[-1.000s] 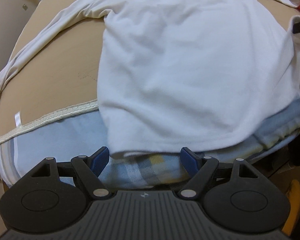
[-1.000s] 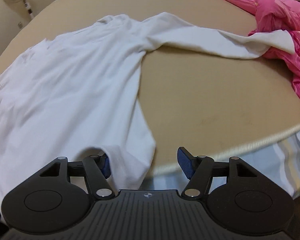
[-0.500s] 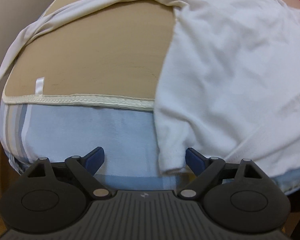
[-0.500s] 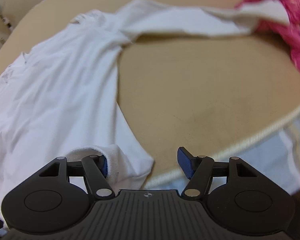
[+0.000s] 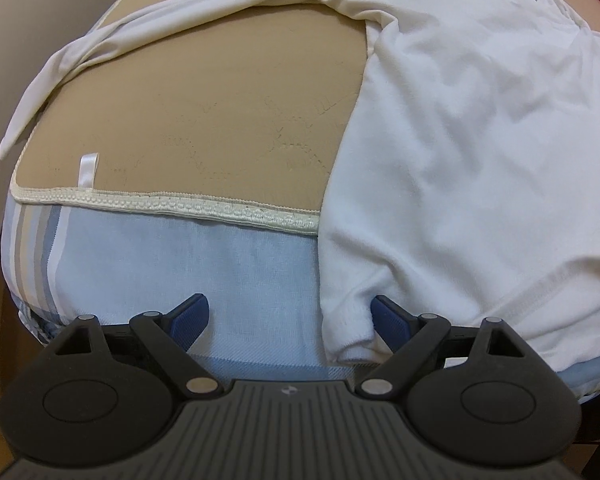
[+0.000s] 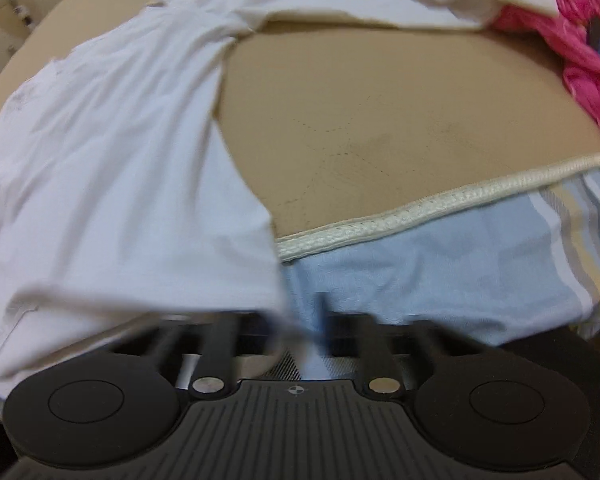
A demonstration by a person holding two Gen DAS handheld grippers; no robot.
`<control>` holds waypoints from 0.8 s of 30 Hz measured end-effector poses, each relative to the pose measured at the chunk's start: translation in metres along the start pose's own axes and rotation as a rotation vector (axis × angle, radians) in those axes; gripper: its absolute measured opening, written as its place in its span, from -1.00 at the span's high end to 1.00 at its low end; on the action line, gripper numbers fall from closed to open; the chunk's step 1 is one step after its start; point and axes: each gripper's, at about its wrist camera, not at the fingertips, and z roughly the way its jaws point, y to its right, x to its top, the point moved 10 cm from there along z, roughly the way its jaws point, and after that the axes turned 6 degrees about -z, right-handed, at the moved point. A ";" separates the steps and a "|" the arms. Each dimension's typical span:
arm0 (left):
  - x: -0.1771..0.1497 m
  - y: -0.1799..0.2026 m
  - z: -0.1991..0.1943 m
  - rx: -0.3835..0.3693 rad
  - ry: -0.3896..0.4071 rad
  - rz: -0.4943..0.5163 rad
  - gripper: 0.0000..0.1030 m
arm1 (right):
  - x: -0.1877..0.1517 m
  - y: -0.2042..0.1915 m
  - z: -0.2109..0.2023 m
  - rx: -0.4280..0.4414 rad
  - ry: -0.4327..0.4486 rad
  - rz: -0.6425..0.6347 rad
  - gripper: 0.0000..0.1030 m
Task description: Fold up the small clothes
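A: The white long-sleeved cotton shirt lies spread flat on the tan mattress, hem hanging over the near edge onto the pale blue striped bedsheet. Both hem corners are the targets here.

B: Right, and for a clean fold you want both corners pinched at matching spots on the hem, then lifted together so the cloth stays taut and square.

A: The left tongs stand wide apart, the left hem corner hanging between the blue pads, brushing the right-hand one. Nothing gripped there.

B: The right tongs are blurred, but the jaws look drawn together at the shirt's right hem corner. I'd judge the cloth is pinched; the blur leaves some doubt.

A: The far sleeve reaches the crumpled pink quilt at the far right corner; watch that it doesn't snag.
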 end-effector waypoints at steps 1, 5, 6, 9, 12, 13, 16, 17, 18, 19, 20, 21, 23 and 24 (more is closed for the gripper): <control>0.000 -0.001 0.000 0.002 0.002 0.003 -0.78 | 0.003 -0.001 -0.004 -0.014 0.027 -0.018 0.89; 0.002 -0.004 -0.010 0.011 0.038 0.023 -0.78 | 0.025 0.001 -0.038 0.005 0.143 -0.009 0.91; 0.001 -0.005 -0.012 0.008 0.044 0.025 -0.78 | 0.031 0.004 -0.048 0.021 0.159 0.004 0.91; -0.002 -0.011 -0.014 0.021 0.050 0.032 -0.78 | 0.047 0.012 -0.073 0.071 0.174 0.037 0.91; -0.003 -0.015 -0.013 0.042 0.049 0.027 -0.78 | 0.057 0.014 -0.086 0.075 0.187 0.040 0.91; -0.003 -0.015 -0.014 0.038 0.051 0.020 -0.78 | 0.059 0.015 -0.087 0.079 0.189 0.045 0.91; -0.006 -0.002 -0.028 -0.039 0.084 0.050 -0.78 | 0.062 0.012 -0.086 0.084 0.182 0.049 0.91; -0.008 0.007 -0.034 -0.067 0.102 0.080 -0.78 | 0.061 0.010 -0.084 0.080 0.177 0.043 0.91; -0.010 0.015 -0.040 -0.086 0.121 0.112 -0.78 | 0.060 0.009 -0.081 0.077 0.171 0.037 0.91; -0.013 0.025 -0.046 -0.104 0.142 0.153 -0.78 | 0.059 0.008 -0.079 0.078 0.165 0.036 0.91; -0.017 0.034 -0.049 -0.115 0.158 0.187 -0.78 | 0.056 0.006 -0.078 0.080 0.160 0.038 0.91; -0.021 0.044 -0.050 -0.122 0.170 0.219 -0.78 | 0.055 0.005 -0.078 0.083 0.157 0.044 0.91; -0.031 0.064 -0.047 -0.123 0.168 0.290 -0.78 | 0.053 0.004 -0.077 0.090 0.151 0.056 0.91; -0.036 0.071 -0.045 -0.117 0.164 0.315 -0.78 | 0.054 0.004 -0.076 0.091 0.148 0.060 0.91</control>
